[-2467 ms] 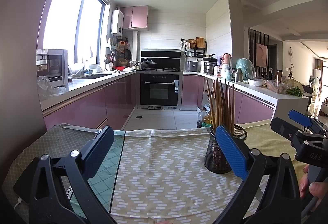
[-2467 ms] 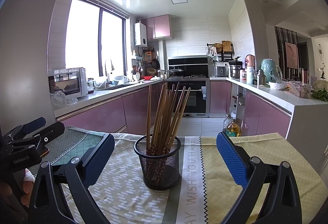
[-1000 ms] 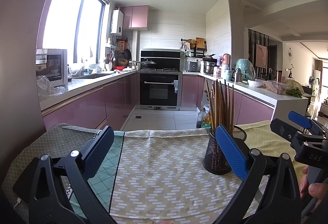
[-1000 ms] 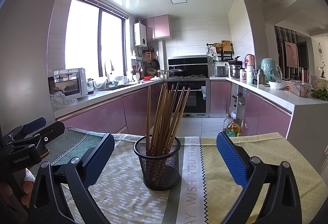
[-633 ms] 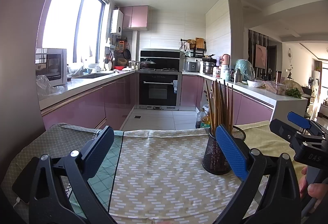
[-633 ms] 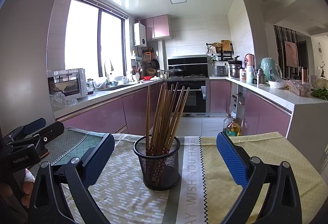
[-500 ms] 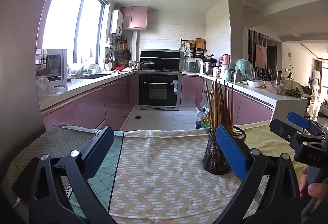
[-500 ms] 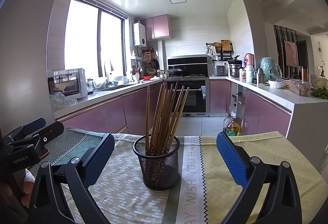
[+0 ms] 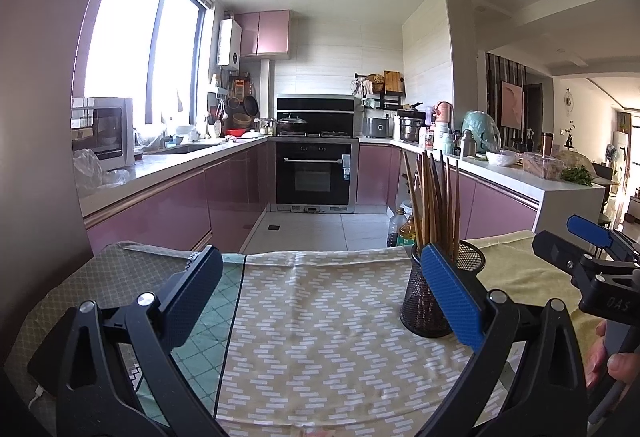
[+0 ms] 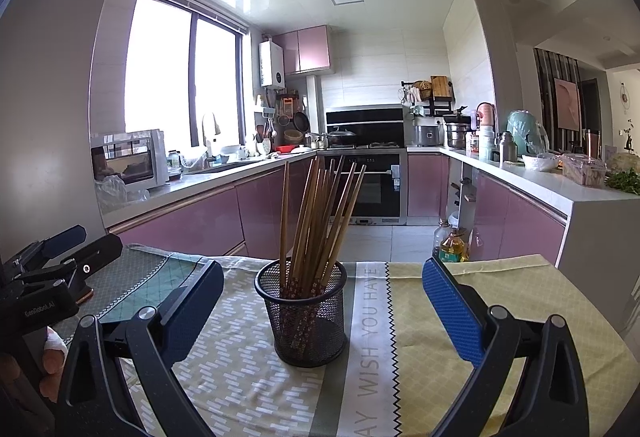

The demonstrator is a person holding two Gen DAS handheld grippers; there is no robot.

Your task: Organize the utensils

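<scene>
Chopsticks (image 10: 316, 221): a bundle of wooden sticks standing tips down in the holder, fanned and leaning a little to the right; none lies loose on the cloth in either view.
Holder (image 10: 302, 313): black mesh cup, upright on the patterned cloth (image 10: 240, 369), near the middle of the table (image 10: 520, 301).
Right tool (image 10: 320, 305): jaws wide apart, empty, one pad each side of the holder and clear of it; the holder sits centred between them.
Left tool (image 9: 320, 289): jaws wide apart, empty, aimed at bare cloth; the holder stands off to its right, partly behind the blue pad.
Step, as I judge it: the work looks near done or not begun; the right tool is lined up on the holder.
Doing it well: close low on the mesh wall, squarely, so the cup does not tip; keep it upright so the sticks stay in.
Right view only: the holder's whole base, the printed strip on the cloth, the left tool's side with a thumb (image 10: 54, 353) behind it.
Left view only: the holder's far right rim against the yellow cloth, the right tool's body with fingers (image 9: 616, 361) on its handle.
</scene>
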